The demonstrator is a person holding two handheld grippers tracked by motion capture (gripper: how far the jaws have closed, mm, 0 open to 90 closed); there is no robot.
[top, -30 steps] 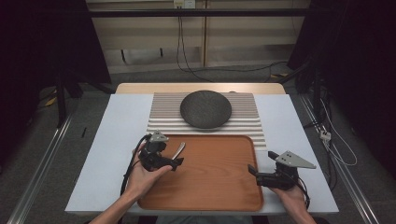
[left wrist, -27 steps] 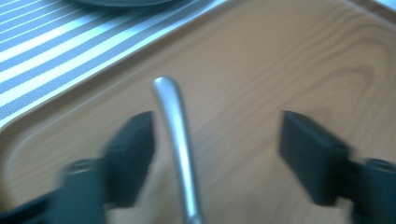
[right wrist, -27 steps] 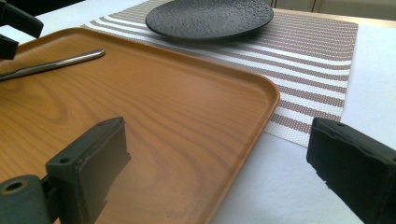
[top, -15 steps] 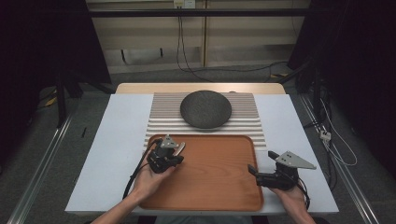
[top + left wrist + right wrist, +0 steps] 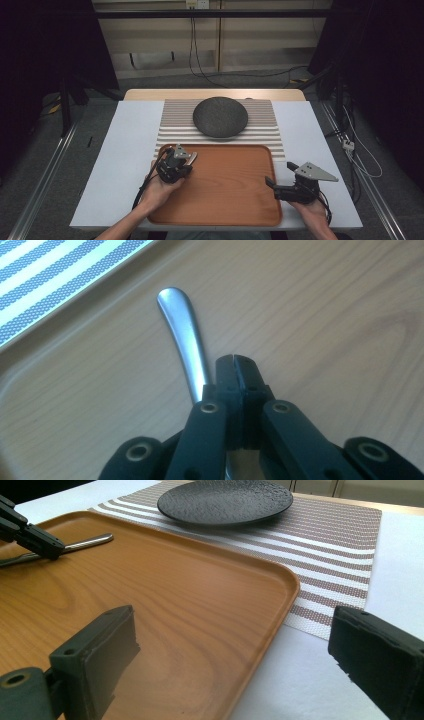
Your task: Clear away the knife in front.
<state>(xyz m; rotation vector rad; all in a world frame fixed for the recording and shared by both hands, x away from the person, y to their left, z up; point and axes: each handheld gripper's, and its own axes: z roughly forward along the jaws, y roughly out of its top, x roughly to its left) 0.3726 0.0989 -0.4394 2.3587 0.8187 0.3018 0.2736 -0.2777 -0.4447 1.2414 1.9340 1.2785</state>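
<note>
My left gripper (image 5: 234,360) has snapped together empty beside the metal handle (image 5: 184,335). My right gripper (image 5: 235,650) gapes over the tray (image 5: 200,610).

This looks like a lab staged as a dining spot. A white bench (image 5: 125,150) stands alone on grey floor between metal floor rails (image 5: 40,185), with dark curtains (image 5: 45,45) at both sides, loose cables (image 5: 200,55) running down the back wall, and a power strip (image 5: 348,145) beside the bench's right edge.

Left tool (image 5: 234,360) low with jaws pressed together, just closed; right tool (image 5: 240,645) level, jaws wide apart.
</note>
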